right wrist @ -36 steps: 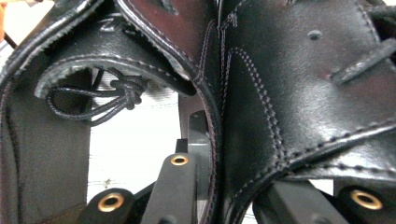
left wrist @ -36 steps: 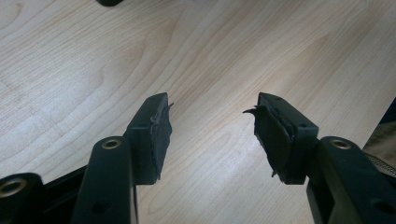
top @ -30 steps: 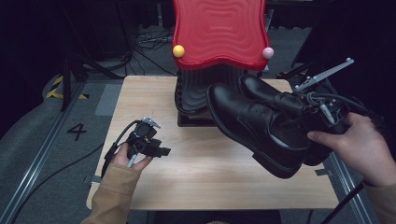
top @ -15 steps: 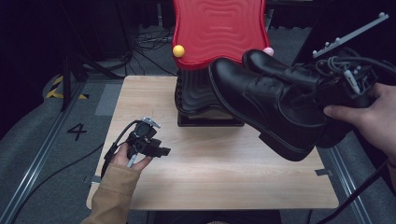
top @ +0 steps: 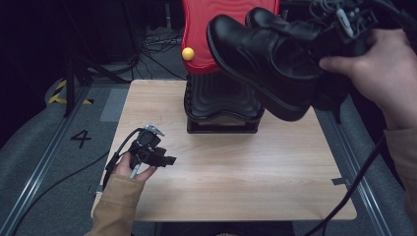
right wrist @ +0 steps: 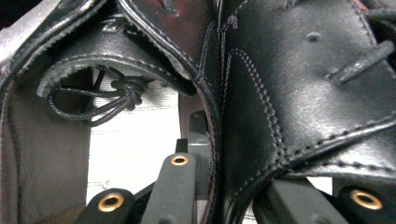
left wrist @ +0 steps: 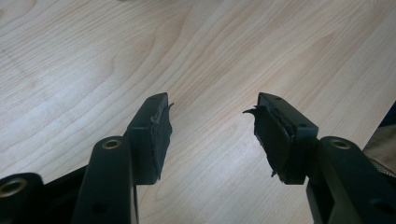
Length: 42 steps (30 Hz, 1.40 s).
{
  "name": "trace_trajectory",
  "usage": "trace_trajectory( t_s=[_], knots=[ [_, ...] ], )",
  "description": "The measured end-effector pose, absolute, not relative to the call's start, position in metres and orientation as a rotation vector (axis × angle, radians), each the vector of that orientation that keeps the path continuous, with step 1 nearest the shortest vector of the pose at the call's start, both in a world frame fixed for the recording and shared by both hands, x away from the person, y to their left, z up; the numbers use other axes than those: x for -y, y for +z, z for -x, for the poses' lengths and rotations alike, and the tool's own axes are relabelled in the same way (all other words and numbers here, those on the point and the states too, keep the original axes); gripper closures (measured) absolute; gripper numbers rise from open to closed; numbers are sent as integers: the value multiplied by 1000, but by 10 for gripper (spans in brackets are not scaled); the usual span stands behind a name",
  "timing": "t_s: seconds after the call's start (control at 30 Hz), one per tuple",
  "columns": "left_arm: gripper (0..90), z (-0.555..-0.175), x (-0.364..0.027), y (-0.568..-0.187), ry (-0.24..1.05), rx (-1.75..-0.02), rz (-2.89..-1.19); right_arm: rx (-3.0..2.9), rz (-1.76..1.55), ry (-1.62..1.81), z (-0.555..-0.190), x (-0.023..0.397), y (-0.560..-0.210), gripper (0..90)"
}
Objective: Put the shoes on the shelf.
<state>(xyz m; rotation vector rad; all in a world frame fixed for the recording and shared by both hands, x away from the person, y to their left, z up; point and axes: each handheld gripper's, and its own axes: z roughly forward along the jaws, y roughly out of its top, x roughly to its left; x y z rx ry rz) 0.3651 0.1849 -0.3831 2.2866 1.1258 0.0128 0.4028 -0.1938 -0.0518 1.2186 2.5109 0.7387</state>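
Note:
Two black leather lace-up shoes (top: 265, 54) hang in the air at the upper right, toes pointing left, in front of a red stand. My right gripper (top: 327, 44) is shut on them at the heel end, held by a hand (top: 378, 59). In the right gripper view the jaws (right wrist: 224, 154) pinch the two adjoining collars together: one shoe's open inside (right wrist: 46, 121) on the left, the other's outer side (right wrist: 303, 93) on the right. My left gripper (top: 168, 161) lies low on the table at the left. Its jaws (left wrist: 212, 126) stand open over bare wood with nothing between them.
A stand with a red wavy top (top: 199, 29) and a black ribbed base (top: 221, 103) sits at the back middle of the wooden table (top: 236, 182). A yellow ball (top: 187, 53) sticks out at its left. Cables trail over the grey floor (top: 54, 147).
The right hand has lifted the shoes up and toward the back, from just above the table to level with the red top. The left gripper has stayed put.

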Motion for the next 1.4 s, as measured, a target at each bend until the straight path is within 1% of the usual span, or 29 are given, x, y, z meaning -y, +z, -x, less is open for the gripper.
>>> trace_trajectory(
  t_s=[0.17, 0.3, 0.33, 0.4, 0.6, 0.97, 1.4],
  knots=[
    [462, -360, -193, -384, 17, -1148, -2276, -2467, -1275, 720, -435, 173, -34, 822],
    [462, -358, -196, -383, 23, -1147, -2267, -2428, -1306, 717, -454, 160, -24, 822],
    [462, -358, -198, -382, 25, -1143, -2265, -2428, -1306, 717, -454, 160, -24, 822],
    [463, -358, -200, -381, 25, -1143, -2252, -2395, -1336, 734, -467, 152, -17, 823],
    [462, -360, -197, -380, 9, -1127, -2251, -2314, -1390, 719, -492, 135, -8, 822],
    [462, -364, -199, -380, 2, -1126, -2241, -2188, -1428, 725, -527, 114, -15, 821],
    [462, -364, -201, -381, 0, -1120, -2234, -2116, -1523, 680, -561, 99, -38, 818]
  ],
)
